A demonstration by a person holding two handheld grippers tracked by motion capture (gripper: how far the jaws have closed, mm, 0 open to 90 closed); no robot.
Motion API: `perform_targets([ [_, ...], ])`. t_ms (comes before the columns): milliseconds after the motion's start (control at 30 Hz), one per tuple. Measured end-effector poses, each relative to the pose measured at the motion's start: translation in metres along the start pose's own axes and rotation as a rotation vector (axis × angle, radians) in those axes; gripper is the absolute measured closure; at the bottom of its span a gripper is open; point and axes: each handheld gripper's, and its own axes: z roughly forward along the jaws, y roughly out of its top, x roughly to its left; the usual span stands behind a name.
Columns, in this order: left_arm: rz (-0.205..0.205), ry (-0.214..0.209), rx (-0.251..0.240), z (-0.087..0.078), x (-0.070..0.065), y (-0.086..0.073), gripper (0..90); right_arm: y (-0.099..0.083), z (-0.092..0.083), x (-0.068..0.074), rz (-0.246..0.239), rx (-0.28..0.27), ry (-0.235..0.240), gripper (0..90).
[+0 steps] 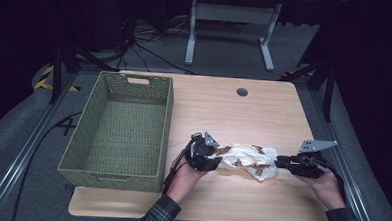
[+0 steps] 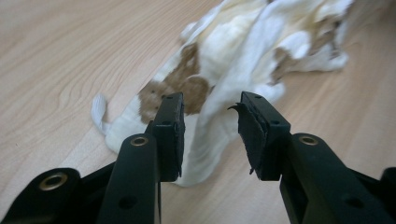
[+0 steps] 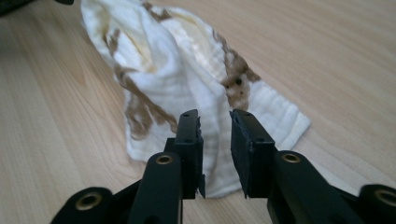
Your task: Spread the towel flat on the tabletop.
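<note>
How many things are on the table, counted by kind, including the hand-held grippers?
Woven green basket: 1
White and brown cloth: 1
Hand-held gripper: 2, the left hand-held gripper and the right hand-held gripper, one at each end of the cloth
Total: 4

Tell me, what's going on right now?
Left gripper and right gripper open, one at each end of crumpled white brown-patterned cloth. Empty green woven basket left. Nothing between.

Parted gripper [image 3: 215,154] astride crumpled cloth [image 3: 187,79]
</note>
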Motion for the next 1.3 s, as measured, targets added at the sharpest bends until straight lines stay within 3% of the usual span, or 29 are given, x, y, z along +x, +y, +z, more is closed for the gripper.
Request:
perform_targets([
  [67, 0.021, -0.015, -0.025, -0.006, -0.007, 0.002, 61.3, 0.003, -0.005, 0.005, -0.011, -0.02, 0.003, 71.7],
  [233, 0.057, -0.074, -0.016, -0.004, -0.024, 0.004, 66.8, 0.01, -0.009, 0.021, -0.037, -0.055, 0.049, 72.2],
  [333, 0.085, -0.101, 0.016, 0.005, -0.032, 0.004, 69.2, 0.012, 0.002, 0.033, -0.062, -0.045, 0.099, 72.9],
  [433, 0.105, -0.1, 0.021, 0.017, -0.037, 0.004, 69.0, 0.013, 0.017, 0.042, -0.084, 0.004, 0.133, 72.9],
  [633, 0.109, -0.066, 0.038, 0.037, -0.029, 0.007, 65.4, 0.01, 0.042, 0.042, -0.109, 0.09, 0.112, 70.5],
  [833, 0.102, -0.067, 0.092, 0.054, -0.021, 0.004, 63.9, 0.005, 0.058, 0.038, -0.115, 0.158, 0.093, 70.9],
  [967, 0.126, -0.053, 0.126, 0.063, -0.022, 0.003, 63.2, 0.005, 0.059, 0.04, -0.121, 0.159, 0.1, 78.9],
  [1067, 0.142, -0.034, 0.14, 0.064, -0.023, 0.004, 70.8, 0.005, 0.059, 0.042, -0.132, 0.161, 0.108, 85.0],
  [1167, 0.128, -0.051, 0.131, 0.063, -0.021, 0.003, 81.4, 0.005, 0.058, 0.043, -0.135, 0.164, 0.107, 86.2],
  [1300, 0.107, -0.079, 0.101, 0.051, -0.019, 0.005, 83.8, 0.007, 0.049, 0.039, -0.119, 0.129, 0.13, 86.3],
])
